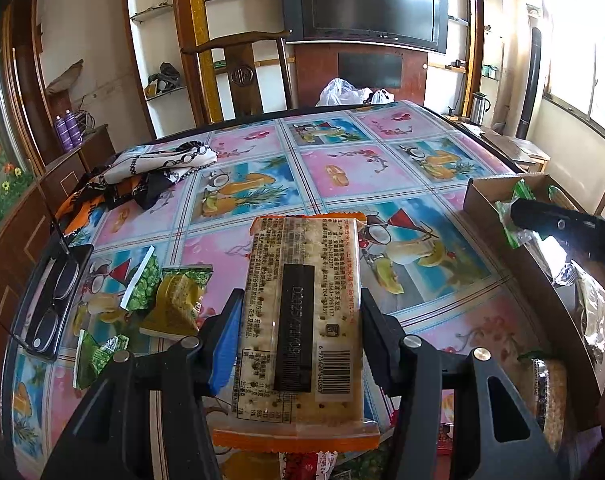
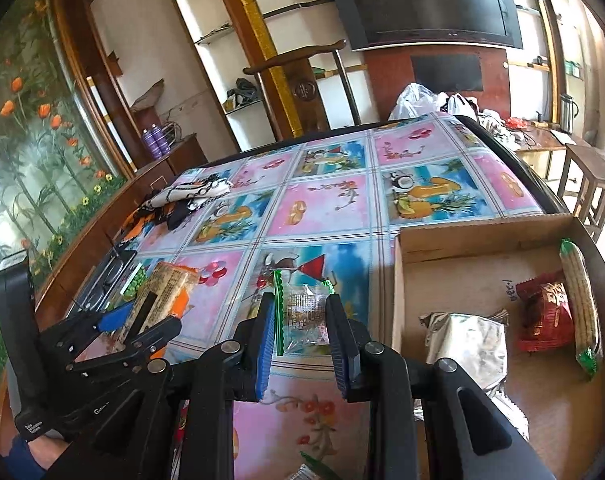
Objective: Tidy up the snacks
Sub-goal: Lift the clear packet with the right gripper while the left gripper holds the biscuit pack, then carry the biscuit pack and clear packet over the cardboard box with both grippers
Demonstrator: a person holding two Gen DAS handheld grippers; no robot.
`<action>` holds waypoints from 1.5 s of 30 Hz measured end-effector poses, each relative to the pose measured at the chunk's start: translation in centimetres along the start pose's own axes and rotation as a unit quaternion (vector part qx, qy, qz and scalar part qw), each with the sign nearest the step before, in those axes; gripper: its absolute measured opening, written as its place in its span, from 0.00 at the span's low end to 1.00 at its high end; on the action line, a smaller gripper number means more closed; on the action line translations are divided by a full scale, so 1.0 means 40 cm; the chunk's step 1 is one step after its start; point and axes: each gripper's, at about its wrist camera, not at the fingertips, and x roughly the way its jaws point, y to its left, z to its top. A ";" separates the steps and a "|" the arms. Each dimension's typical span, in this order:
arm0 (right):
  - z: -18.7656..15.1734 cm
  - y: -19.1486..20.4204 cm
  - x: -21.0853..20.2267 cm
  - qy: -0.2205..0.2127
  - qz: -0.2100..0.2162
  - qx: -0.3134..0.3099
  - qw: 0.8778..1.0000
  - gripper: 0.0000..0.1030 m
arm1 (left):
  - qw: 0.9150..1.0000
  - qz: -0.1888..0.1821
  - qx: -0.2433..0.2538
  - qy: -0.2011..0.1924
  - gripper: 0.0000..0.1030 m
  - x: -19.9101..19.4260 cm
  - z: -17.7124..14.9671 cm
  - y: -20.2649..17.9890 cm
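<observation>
My left gripper (image 1: 300, 304) is shut on a long cracker packet (image 1: 298, 264) with orange ends, held above the table with its barcode side up. The right wrist view shows that same gripper (image 2: 142, 316) and cracker packet (image 2: 168, 280) at the left. My right gripper (image 2: 300, 316) is shut on a small clear packet with green edges (image 2: 302, 312), just left of the cardboard box (image 2: 462, 232). In the left wrist view the right gripper (image 1: 516, 216) reaches in beside the box (image 1: 482, 196) with the green-edged packet (image 1: 506, 220).
In the box lie a silver bag (image 2: 470, 340), a red packet (image 2: 542, 312) and a long corn-print packet (image 2: 580, 300). Loose green packets (image 1: 142, 280) and a yellow-green one (image 1: 178, 304) lie at the table's left, near glasses (image 1: 58, 292) and a scarf (image 1: 158, 168). A chair (image 1: 242, 60) stands behind.
</observation>
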 end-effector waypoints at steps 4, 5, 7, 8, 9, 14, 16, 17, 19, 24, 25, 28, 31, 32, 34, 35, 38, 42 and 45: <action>0.008 -0.018 -0.010 -0.008 -0.006 0.012 1.000 0.26 | 1.000 -0.001 -0.002 0.003 0.52 0.003 0.000 0.000; 0.011 -0.026 -0.011 -0.009 -0.009 0.017 1.000 0.26 | 1.000 -0.002 -0.003 0.004 0.52 0.005 0.001 0.001; 0.017 -0.041 -0.014 -0.011 -0.011 0.024 1.000 0.26 | 1.000 -0.004 -0.005 0.007 0.52 0.006 0.000 0.003; 0.020 -0.051 -0.017 -0.013 -0.016 0.029 0.999 0.26 | 1.000 -0.004 -0.005 0.007 0.52 0.006 0.000 0.004; 0.024 -0.064 -0.022 -0.016 -0.021 0.035 0.999 0.26 | 1.000 -0.004 -0.005 0.006 0.52 0.005 0.000 0.004; 0.038 -0.129 -0.049 -0.030 -0.036 0.073 0.996 0.26 | 1.000 -0.010 -0.005 0.010 0.52 0.008 0.001 0.005; 0.042 -0.153 -0.062 -0.037 -0.045 0.087 0.995 0.26 | 1.000 -0.011 -0.003 0.010 0.52 0.009 0.000 0.002; 0.043 -0.165 -0.067 -0.038 -0.046 0.095 0.994 0.26 | 1.000 -0.011 -0.003 0.010 0.52 0.009 -0.001 0.001; 0.045 -0.189 -0.076 -0.040 -0.055 0.110 0.992 0.26 | 1.000 -0.013 -0.003 0.010 0.52 0.008 -0.003 0.001; 0.049 -0.246 -0.102 -0.047 -0.065 0.146 0.986 0.26 | 1.000 -0.023 -0.001 0.004 0.52 -0.006 -0.001 -0.010; 0.050 -0.258 -0.106 -0.048 -0.064 0.152 0.985 0.26 | 1.000 -0.020 0.000 0.001 0.52 -0.009 -0.001 -0.012; 0.050 -0.287 -0.119 -0.051 -0.064 0.171 0.982 0.26 | 1.000 -0.018 0.002 -0.009 0.52 -0.029 0.001 -0.028; 0.049 -0.313 -0.130 -0.056 -0.059 0.188 0.979 0.26 | 0.999 -0.042 -0.015 -0.012 0.52 -0.049 0.016 -0.054; 0.049 -0.318 -0.133 -0.056 -0.059 0.190 0.978 0.26 | 0.999 -0.050 -0.016 -0.014 0.52 -0.055 0.021 -0.068; 0.048 -0.331 -0.136 -0.056 -0.058 0.197 0.977 0.26 | 0.998 -0.066 -0.007 -0.018 0.52 -0.069 0.031 -0.121; 0.048 -0.335 -0.137 -0.057 -0.057 0.201 0.976 0.26 | 0.997 -0.072 -0.004 -0.018 0.52 -0.071 0.035 -0.141; 0.045 -0.359 -0.147 -0.062 -0.049 0.218 0.973 0.26 | 0.994 -0.108 0.006 -0.010 0.52 -0.073 0.051 -0.237; 0.046 -0.392 -0.170 -0.075 -0.053 0.234 0.968 0.26 | 0.985 -0.171 0.008 0.013 0.52 -0.066 0.074 -0.354; 0.046 -0.418 -0.183 -0.082 -0.060 0.244 0.964 0.26 | 0.979 -0.203 0.013 0.029 0.52 -0.056 0.078 -0.427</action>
